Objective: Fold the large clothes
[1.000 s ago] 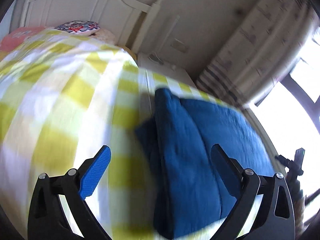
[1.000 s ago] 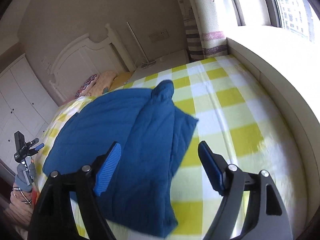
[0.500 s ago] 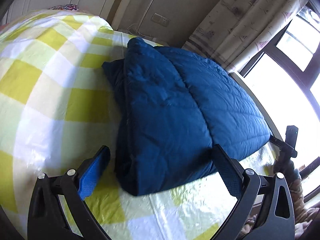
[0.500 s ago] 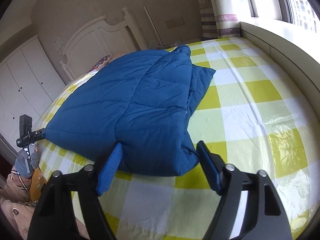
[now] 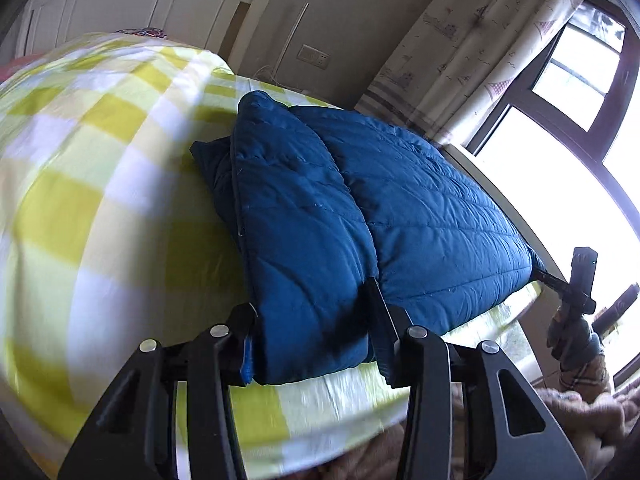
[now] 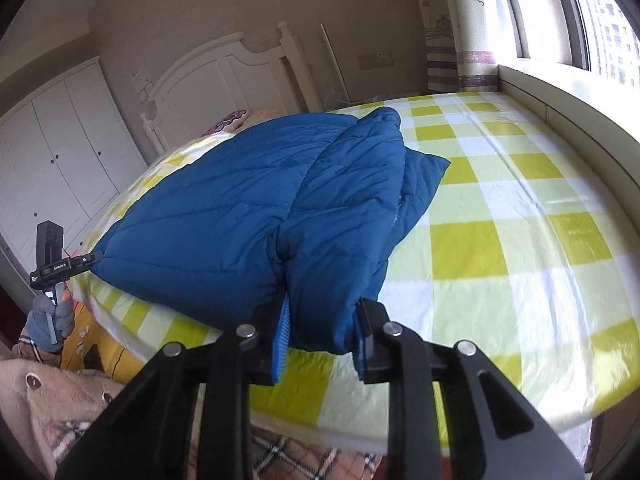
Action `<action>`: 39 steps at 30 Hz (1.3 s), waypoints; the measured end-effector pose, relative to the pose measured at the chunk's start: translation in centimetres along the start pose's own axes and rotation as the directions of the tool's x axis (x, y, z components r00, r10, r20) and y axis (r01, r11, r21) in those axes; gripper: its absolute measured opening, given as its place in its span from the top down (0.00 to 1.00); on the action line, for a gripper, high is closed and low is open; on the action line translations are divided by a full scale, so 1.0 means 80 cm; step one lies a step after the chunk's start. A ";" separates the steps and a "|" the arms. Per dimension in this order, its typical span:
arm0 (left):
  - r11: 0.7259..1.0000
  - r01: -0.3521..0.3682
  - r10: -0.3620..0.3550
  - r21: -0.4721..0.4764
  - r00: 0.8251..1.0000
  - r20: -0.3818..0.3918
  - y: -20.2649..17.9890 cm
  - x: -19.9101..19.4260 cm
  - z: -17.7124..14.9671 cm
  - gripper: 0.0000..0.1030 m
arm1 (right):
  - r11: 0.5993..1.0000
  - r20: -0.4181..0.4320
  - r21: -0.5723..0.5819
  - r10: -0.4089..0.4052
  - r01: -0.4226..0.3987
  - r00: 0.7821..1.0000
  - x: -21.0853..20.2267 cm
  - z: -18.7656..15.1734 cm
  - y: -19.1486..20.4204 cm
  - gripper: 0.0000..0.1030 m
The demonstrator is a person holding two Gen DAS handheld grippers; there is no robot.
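A blue quilted jacket (image 5: pixel 360 208) lies folded on the yellow-and-white checked bed sheet (image 5: pixel 100 208). My left gripper (image 5: pixel 314 336) has its jaws closing on the jacket's near left corner, and both pads press into the padded fabric. In the right wrist view the jacket (image 6: pixel 248 208) fills the middle. My right gripper (image 6: pixel 322 332) is closing on the near right corner, and the fabric bulges between its pads. Each view shows the other gripper small at the jacket's far corner: the right gripper (image 5: pixel 540 274) and the left gripper (image 6: pixel 94 258) in a grey-gloved hand (image 6: pixel 46 320).
A white headboard (image 6: pixel 224 68) and pillows (image 6: pixel 228 120) stand at the bed's far end, with a white wardrobe (image 6: pixel 60 148) on the left. A curtain (image 5: pixel 460 52) and window ledge (image 6: pixel 568 108) run along the right. The person's beige coat (image 6: pixel 52 400) is below the bed edge.
Both grippers swept in toward the jacket's near edge. Their wide-open jaws have narrowed onto its two near corners.
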State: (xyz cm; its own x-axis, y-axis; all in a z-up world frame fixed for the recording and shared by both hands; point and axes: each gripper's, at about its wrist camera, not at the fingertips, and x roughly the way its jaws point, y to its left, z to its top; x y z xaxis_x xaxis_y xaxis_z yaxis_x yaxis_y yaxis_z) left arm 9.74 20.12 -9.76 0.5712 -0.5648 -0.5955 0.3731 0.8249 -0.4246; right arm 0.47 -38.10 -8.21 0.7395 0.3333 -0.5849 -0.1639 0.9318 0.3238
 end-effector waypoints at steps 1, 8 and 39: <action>1.000 0.004 -0.004 0.001 1.000 0.000 -0.002 -0.008 -0.010 0.60 | 1.000 -0.001 0.010 0.007 -0.007 1.000 -0.006 -0.007 0.000 0.75; 0.992 -0.110 0.117 -0.062 0.987 0.110 0.023 -0.062 -0.019 0.21 | 0.997 0.050 0.028 -0.073 0.072 0.996 -0.061 -0.002 -0.003 0.48; 0.885 -0.445 0.460 0.139 0.881 -0.111 -0.099 0.320 0.210 0.04 | 0.944 -0.210 -0.132 -0.325 0.303 0.922 0.321 0.201 0.122 0.03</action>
State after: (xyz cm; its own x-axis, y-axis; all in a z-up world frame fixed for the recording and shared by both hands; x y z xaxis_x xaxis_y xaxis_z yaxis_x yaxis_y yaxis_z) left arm 33.70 -0.55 -10.17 0.5939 -0.1204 -0.7954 0.1778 0.9839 -0.0161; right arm 28.38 -22.73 -8.11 0.5981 0.0344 -0.8007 -0.0166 0.9994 0.0305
